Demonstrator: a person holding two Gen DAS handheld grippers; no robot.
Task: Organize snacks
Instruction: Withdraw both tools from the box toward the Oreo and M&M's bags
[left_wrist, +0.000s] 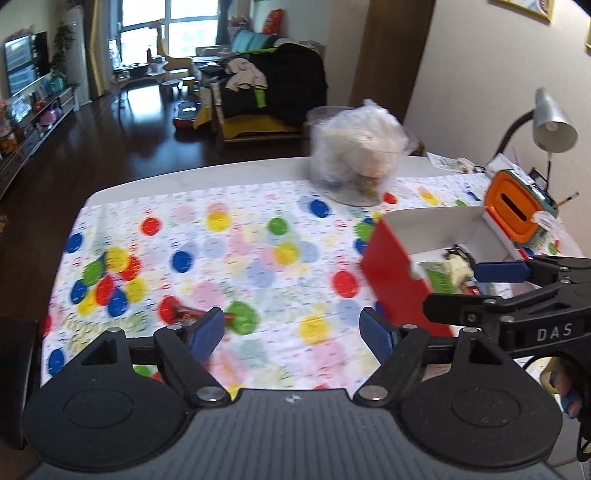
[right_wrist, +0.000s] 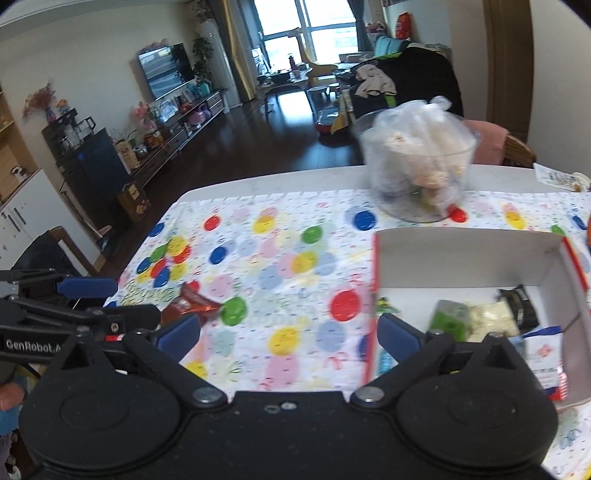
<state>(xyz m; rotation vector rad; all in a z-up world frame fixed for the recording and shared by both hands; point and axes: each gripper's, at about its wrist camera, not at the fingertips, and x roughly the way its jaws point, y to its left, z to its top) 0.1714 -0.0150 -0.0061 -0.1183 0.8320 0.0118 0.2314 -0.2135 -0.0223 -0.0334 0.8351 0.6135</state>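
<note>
Left tongs (left_wrist: 291, 328) jaws apart, nothing btwn blue pads, angled down, right tongs (right_wrist: 289, 338) wide open, empty, same downward tilt, the two side by side, fingertips of person's hand (left_wrist: 565, 391) gripping right handle

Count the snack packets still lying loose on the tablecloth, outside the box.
1: a red-brown packet on the balloon-print tablecloth, left of the red-sided box. Others may be hidden behind the claws.
</note>
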